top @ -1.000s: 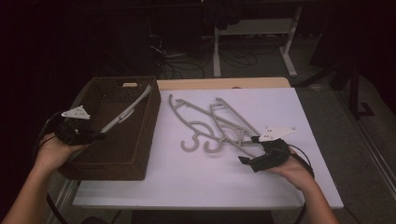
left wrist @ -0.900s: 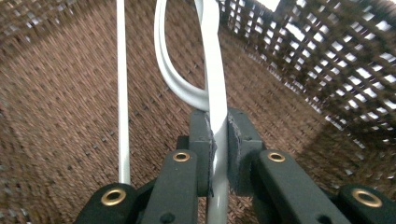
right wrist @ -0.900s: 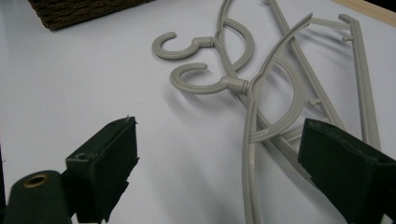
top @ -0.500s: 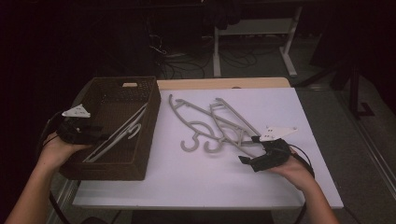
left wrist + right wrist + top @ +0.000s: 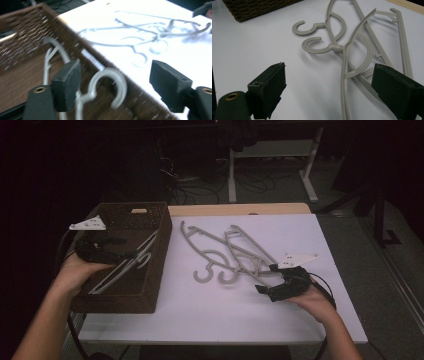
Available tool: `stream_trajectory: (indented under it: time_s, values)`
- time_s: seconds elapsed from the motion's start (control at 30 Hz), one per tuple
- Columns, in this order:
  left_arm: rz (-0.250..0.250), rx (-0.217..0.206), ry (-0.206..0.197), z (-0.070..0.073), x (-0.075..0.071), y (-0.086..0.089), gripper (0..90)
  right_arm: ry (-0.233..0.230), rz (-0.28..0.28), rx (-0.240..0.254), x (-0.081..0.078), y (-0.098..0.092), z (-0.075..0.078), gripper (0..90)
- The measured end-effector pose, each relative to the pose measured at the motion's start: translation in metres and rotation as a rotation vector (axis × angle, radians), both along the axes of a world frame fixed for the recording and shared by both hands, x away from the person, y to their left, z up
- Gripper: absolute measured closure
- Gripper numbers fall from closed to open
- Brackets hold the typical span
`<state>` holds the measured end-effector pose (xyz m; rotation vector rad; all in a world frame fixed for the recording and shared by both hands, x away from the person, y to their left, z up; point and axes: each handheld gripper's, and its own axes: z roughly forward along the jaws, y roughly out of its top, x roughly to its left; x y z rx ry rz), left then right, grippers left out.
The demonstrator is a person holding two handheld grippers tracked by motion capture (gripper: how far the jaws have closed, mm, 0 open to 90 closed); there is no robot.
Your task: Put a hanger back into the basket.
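White desk [image 5: 210, 315] carries a brown basket [image 5: 150, 295] at nine o'clock; the left gripper [image 5: 107, 251], fingers just spreading, hangs above a white hanger [image 5: 120, 272] inside. The right gripper [image 5: 272, 281], fingers spread, waits beside grey hangers [image 5: 225, 255].

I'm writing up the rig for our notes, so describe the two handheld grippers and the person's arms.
Both the left gripper and the right gripper are black, each topped by a pale three-cornered plate. Each has two blocky black jaws with brass-coloured screw holes at the base. A dark cable trails from each. The forearms are bare: no sleeves or gloves in view.
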<state>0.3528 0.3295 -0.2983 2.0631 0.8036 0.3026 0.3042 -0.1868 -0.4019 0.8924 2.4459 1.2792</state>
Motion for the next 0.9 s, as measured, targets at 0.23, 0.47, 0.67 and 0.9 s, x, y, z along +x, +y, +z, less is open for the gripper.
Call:
stream_trajectory:
  time_s: [0.23, 0.47, 0.67, 0.9]
  values:
    - [-0.077, -0.052, -0.024, 0.012, 0.0, -0.044, 18.9, 0.015, -0.02, -0.013, -0.003, 0.0, -0.001, 12.6]
    - [-0.14, -0.07, -0.026, 0.009, -0.002, -0.089, 15.9, 0.032, -0.033, -0.033, 0.001, 0.002, -0.004, 13.2]
    - [-0.197, -0.1, -0.015, -0.006, -0.005, -0.123, 12.7, 0.06, -0.055, -0.071, 0.008, 0.006, -0.008, 14.8]
    - [-0.226, -0.102, 0.001, -0.028, -0.006, -0.141, 11.7, 0.101, -0.106, -0.151, 0.018, 0.01, -0.016, 30.3]
